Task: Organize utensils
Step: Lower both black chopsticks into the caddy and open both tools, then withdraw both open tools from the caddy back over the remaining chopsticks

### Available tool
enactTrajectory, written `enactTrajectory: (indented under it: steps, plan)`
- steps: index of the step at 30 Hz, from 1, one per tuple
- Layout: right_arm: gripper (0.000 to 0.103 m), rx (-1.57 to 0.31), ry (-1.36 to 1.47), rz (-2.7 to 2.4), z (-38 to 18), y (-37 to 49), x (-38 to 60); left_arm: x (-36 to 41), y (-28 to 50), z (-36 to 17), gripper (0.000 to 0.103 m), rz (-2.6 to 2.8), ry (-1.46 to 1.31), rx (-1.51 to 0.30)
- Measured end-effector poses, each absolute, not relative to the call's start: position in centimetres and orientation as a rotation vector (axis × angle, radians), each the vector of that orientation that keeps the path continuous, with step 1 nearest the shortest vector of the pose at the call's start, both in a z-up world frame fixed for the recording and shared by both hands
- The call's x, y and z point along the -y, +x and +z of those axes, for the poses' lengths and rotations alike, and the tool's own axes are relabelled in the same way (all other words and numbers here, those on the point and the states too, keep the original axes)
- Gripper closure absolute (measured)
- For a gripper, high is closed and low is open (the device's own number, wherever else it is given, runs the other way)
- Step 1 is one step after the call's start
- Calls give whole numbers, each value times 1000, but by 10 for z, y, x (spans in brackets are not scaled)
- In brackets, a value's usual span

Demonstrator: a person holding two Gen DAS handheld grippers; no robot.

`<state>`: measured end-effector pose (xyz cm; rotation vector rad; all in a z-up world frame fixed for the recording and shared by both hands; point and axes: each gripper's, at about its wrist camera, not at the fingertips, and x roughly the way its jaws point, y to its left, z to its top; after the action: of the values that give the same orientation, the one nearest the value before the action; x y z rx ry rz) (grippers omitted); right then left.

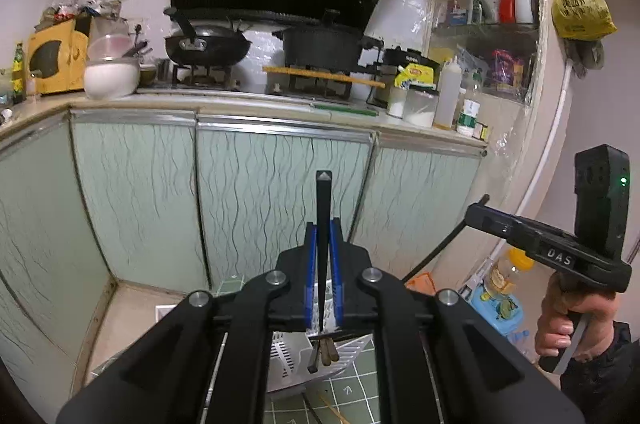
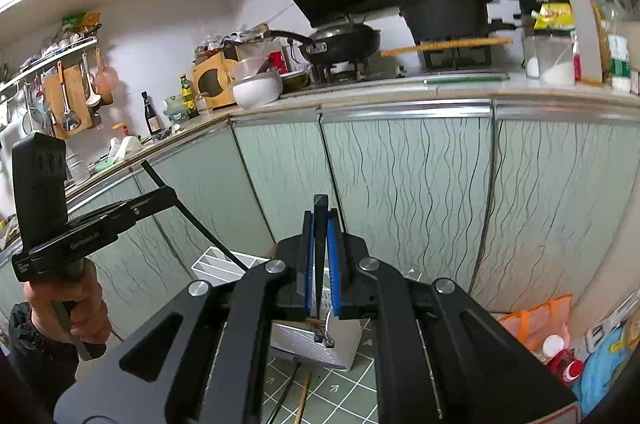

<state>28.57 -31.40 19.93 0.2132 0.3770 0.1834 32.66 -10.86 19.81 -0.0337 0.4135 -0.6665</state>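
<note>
Left wrist view: left gripper [image 1: 323, 244], fingers pinching one black chopstick [image 1: 323, 200] above the white utensil organizer [image 1: 352, 350]; a loose pinch risks pivoting. Right wrist view: right gripper [image 2: 320, 248] pinches another black chopstick [image 2: 320, 220]; the two sticks could collide over the organizer [image 2: 224, 266].

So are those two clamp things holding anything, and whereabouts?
Yes. Each tool, left and right, is shut on one black chopstick, gripped partway along, the square end poking out ahead.
</note>
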Motion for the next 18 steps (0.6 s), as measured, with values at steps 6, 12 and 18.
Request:
enactTrajectory:
  steps: [6,12,18]
  plan:
    - [47,-487,240,165,169,306,321,109,336,172,38,-640,-51,-468]
    - [12,-465,205,144,155,291,321,105,318,163,5,-584,26,-430]
    - [8,-473,179,118,149,272,317,103,297,157,4,-562,85,-433]
